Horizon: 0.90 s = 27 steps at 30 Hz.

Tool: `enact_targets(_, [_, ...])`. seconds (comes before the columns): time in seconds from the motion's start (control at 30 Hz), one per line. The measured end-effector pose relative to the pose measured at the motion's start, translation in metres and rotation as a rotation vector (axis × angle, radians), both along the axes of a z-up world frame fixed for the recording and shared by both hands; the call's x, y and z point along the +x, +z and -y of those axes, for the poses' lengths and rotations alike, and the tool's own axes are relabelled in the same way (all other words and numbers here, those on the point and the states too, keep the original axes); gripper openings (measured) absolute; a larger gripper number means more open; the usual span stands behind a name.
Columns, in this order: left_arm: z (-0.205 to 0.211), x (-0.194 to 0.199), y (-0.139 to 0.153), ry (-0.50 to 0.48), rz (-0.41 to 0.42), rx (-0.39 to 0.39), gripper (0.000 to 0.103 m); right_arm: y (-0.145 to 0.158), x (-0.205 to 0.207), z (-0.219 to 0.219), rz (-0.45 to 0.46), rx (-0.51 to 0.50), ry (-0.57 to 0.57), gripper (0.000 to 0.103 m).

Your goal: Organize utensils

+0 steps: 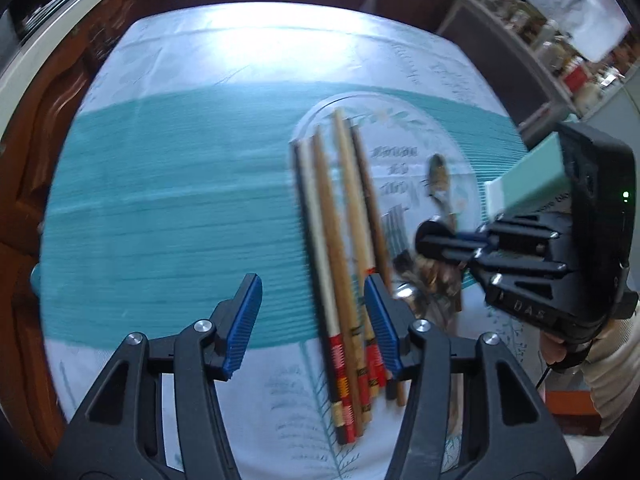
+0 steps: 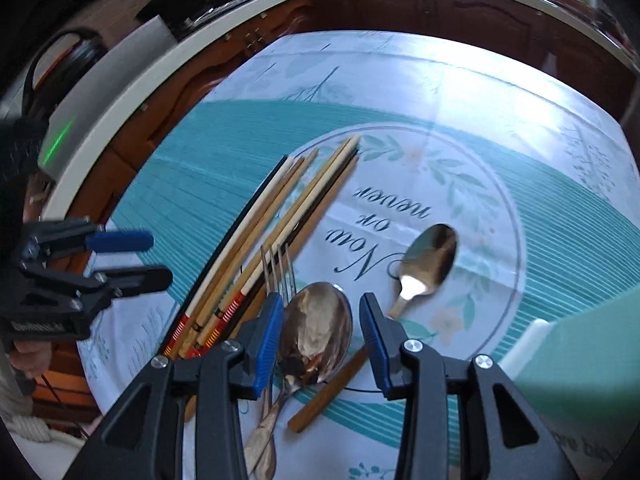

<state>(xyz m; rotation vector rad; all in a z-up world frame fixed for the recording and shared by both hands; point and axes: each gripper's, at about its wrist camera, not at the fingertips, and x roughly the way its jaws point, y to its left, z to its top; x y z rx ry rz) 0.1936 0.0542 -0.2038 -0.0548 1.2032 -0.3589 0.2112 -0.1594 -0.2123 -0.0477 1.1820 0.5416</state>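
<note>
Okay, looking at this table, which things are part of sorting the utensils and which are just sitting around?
For the job:
chopsticks
fork
large spoon
small spoon
left hand-held gripper, open
right hand-held gripper, open

Just there:
tablecloth
mint-green box
wooden cabinets

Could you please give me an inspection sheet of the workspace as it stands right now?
Surface: tablecloth, teal band, printed "Now or never".
Job's things: chopsticks bundled side by side; fork beside them; large spoon; small spoon apart, further right.
Clutter: green box at right edge.
Grippers: left gripper open, jaws over the chopsticks; right gripper open, jaws around the large spoon's bowl.
Cables: thin black one at left gripper.
Surroundings: wooden cabinets; cluttered shelves.
</note>
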Motion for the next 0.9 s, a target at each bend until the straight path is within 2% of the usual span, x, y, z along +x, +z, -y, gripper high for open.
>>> enact_targets(0.1, [0.011, 0.005, -0.001, -0.061, 0.033, -0.043, 0.045, -0.002, -0.003, -0.001, -0.004, 0.028, 0.014, 0.017])
enact_targets(0.13, [0.015, 0.008, -0.002, -0.079, 0.046, -0.049, 0.044, -0.002, -0.003, 0.001, -0.014, 0.047, 0.013, 0.006])
enact_targets(0.17, [0.018, 0.009, -0.002, -0.091, 0.056, -0.049, 0.042, -0.001, -0.005, 0.003, -0.024, 0.078, 0.007, 0.006])
enact_targets(0.37, [0.035, 0.018, -0.009, -0.189, 0.103, -0.079, 0.028, 0.009, -0.032, 0.014, 0.022, 0.085, -0.020, 0.006])
enact_targets(0.67, [0.056, 0.026, -0.014, -0.283, 0.119, -0.064, 0.024, 0.030, -0.064, 0.032, 0.082, 0.149, -0.067, 0.006])
enact_targets(0.87, [0.063, 0.032, -0.022, -0.320, 0.106, -0.041, 0.022, 0.024, -0.067, 0.035, 0.072, 0.170, -0.082, 0.006])
enact_targets(0.9, [0.064, 0.033, -0.024, -0.322, 0.099, -0.040, 0.018, 0.023, -0.067, 0.035, 0.067, 0.174, -0.086, 0.006])
